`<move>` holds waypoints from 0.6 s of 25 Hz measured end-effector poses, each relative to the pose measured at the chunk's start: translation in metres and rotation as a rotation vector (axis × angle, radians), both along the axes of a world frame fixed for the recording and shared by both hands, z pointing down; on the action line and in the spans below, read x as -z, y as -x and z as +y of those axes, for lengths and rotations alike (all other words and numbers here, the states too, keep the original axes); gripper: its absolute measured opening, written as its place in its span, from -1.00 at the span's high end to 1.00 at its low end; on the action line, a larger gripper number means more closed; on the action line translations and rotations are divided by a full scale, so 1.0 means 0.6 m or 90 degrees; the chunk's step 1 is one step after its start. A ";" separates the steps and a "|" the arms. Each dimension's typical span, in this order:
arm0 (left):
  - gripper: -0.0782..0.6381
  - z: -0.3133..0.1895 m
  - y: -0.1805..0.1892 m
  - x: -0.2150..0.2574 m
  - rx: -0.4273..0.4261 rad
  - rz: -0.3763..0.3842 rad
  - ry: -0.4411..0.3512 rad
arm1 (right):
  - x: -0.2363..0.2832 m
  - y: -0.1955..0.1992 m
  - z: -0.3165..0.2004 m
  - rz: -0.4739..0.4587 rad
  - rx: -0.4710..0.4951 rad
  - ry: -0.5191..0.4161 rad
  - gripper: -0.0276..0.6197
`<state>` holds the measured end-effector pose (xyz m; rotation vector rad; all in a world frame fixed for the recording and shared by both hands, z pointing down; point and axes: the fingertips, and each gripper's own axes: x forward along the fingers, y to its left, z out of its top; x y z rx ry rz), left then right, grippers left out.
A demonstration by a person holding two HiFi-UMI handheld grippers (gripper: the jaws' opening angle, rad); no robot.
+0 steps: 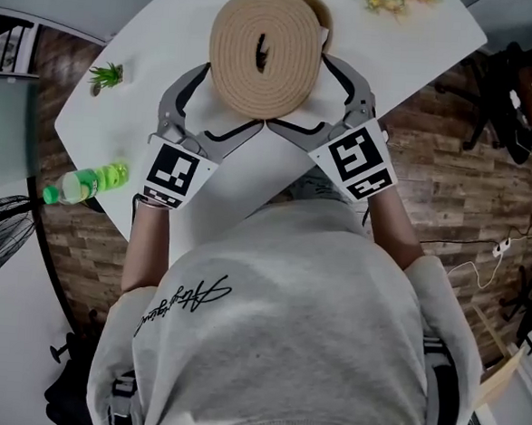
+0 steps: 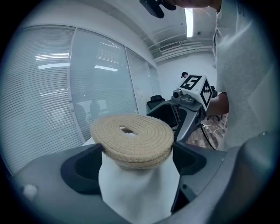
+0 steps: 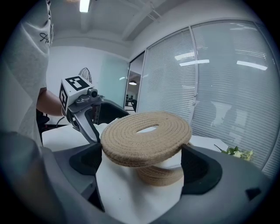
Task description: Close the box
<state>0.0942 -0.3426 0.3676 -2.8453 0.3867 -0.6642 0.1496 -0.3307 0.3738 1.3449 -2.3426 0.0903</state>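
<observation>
**Overhead, two grippers hold the lid above the box**

Both grippers have hold of the one round rope-woven lid (image 1: 285, 72), each from the near side. The left gripper (image 2: 136, 162) has its jaws closed as far as the lid's rim allows, with one pad against each side of the disc. The right gripper (image 3: 143, 164) is set the same way, and the lid (image 3: 146, 131) fills the gap between its pads from edge to edge. In the head view the two grippers meet in a V just under the lid, the left one at its near-left and the right one at its near-right.

The lid lies flat with its top face up, roughly level. Being round it has no long axis, but the narrow slot (image 1: 261, 52) at its centre does, and this points straight away from the person.

The box (image 3: 159, 175) stands upright on the white table (image 1: 423, 45), below the lid. It is off-centre towards the far right, where a sliver of its woven wall (image 1: 315, 7) shows past the rim. The lid is not seated: the right gripper view shows a pale band between it and the box.

A green bottle (image 1: 86, 184) lies at the table's left edge, and a small plant (image 1: 106, 75) stands further back.
</observation>
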 end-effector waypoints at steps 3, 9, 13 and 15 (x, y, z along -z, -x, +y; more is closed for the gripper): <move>-0.59 -0.009 -0.009 0.002 -0.012 0.009 0.002 | 0.004 -0.009 -0.007 0.007 -0.012 -0.001 -0.84; -0.58 -0.027 -0.029 0.004 -0.031 0.013 -0.002 | 0.007 -0.028 -0.023 0.012 -0.033 -0.002 -0.84; -0.59 -0.038 -0.042 0.003 -0.047 0.006 -0.006 | 0.003 -0.041 -0.032 0.005 -0.050 0.005 -0.84; -0.59 -0.043 -0.046 0.002 -0.054 0.000 -0.012 | 0.000 -0.044 -0.036 0.002 -0.059 0.009 -0.84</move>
